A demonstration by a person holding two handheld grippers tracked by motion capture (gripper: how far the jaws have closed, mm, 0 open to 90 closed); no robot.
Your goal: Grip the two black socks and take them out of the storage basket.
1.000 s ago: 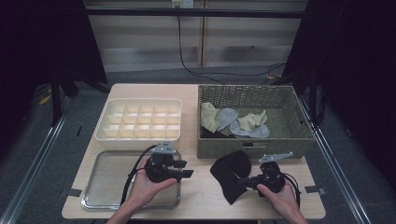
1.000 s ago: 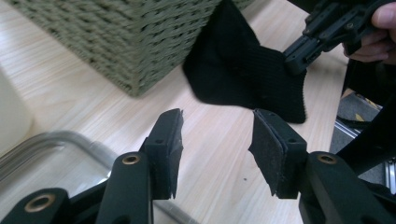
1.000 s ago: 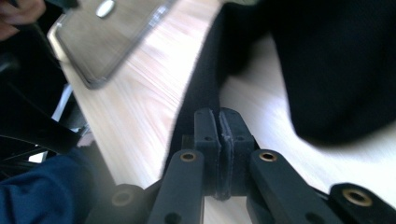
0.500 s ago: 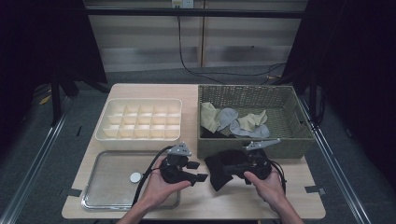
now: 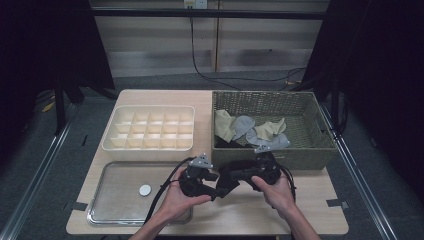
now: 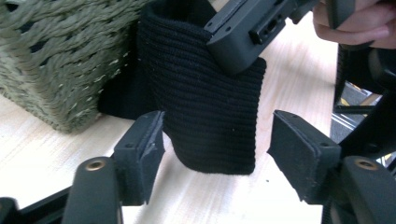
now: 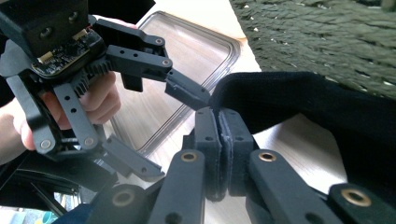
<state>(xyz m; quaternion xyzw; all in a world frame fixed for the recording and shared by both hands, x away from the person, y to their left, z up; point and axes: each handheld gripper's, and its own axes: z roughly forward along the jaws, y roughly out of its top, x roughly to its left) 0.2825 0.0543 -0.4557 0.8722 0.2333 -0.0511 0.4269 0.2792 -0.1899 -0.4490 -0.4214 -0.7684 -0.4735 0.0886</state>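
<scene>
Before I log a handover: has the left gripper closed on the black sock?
No, the left gripper stands open, its pads apart from the black sock hanging between them.

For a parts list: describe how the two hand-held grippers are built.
Both the left gripper and right gripper are black, each with two perforated link arms ending in padded jaws. Brass-coloured pivots show. Each carries a grey three-cornered plate and trails a black cable. Forearms are bare, no sleeves.
</scene>
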